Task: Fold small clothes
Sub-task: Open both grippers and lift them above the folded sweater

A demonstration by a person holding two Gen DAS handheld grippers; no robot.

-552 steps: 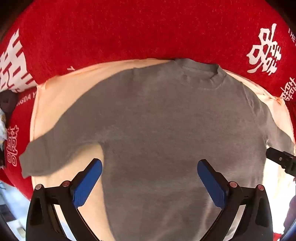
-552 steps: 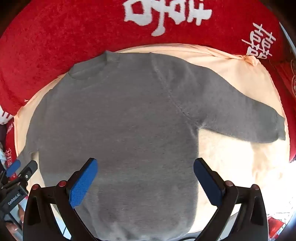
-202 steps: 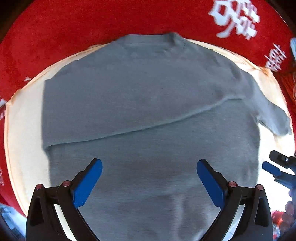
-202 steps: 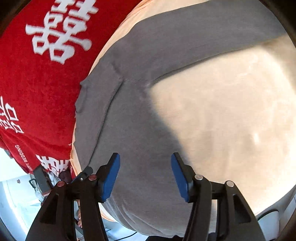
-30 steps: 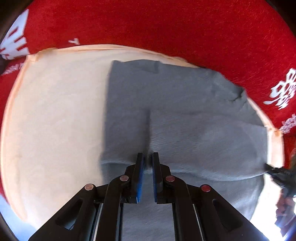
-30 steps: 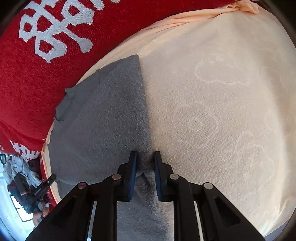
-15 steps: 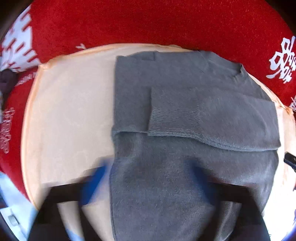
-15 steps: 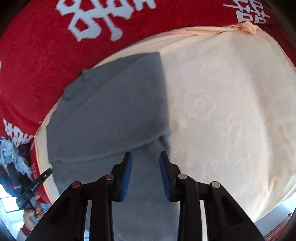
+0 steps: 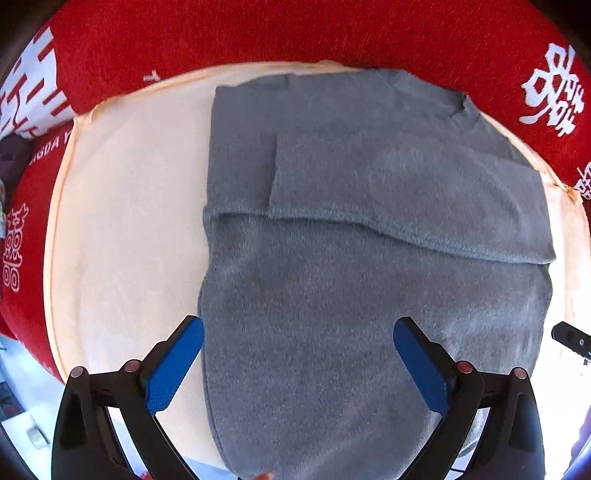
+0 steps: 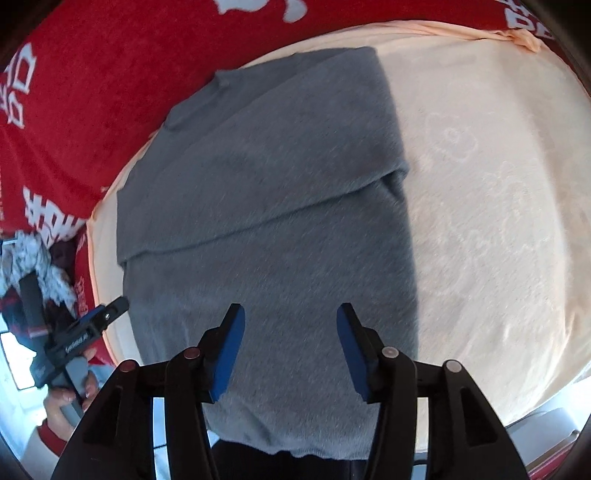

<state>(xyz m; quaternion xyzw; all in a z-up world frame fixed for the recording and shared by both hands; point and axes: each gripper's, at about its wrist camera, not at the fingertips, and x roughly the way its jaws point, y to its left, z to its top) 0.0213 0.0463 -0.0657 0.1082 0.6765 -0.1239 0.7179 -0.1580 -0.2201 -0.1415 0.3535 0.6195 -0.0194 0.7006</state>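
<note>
Both views bright, daylight-looking. Pale peach cover (image 10: pixel 498 184) nearly blown out, worst toward the lower edges. Soft shadow along the grey sweater's (image 10: pixel 277 221) right edge in right wrist view. Knit texture smeared with slight motion blur in both; folded sleeve edges stay readable. Heavy fisheye: red blanket (image 9: pixel 295 33) bends round the top, black vignette in corners. Left tool (image 9: pixel 297 354) pads sharp, saturated blue, no glare.

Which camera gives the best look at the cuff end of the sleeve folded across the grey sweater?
The left wrist view: the sleeve cuff lies flat on the grey sweater, its straight end edge clearly visible. The right wrist view shows the folded sleeve only as a diagonal band, with no cuff edge discernible.
</note>
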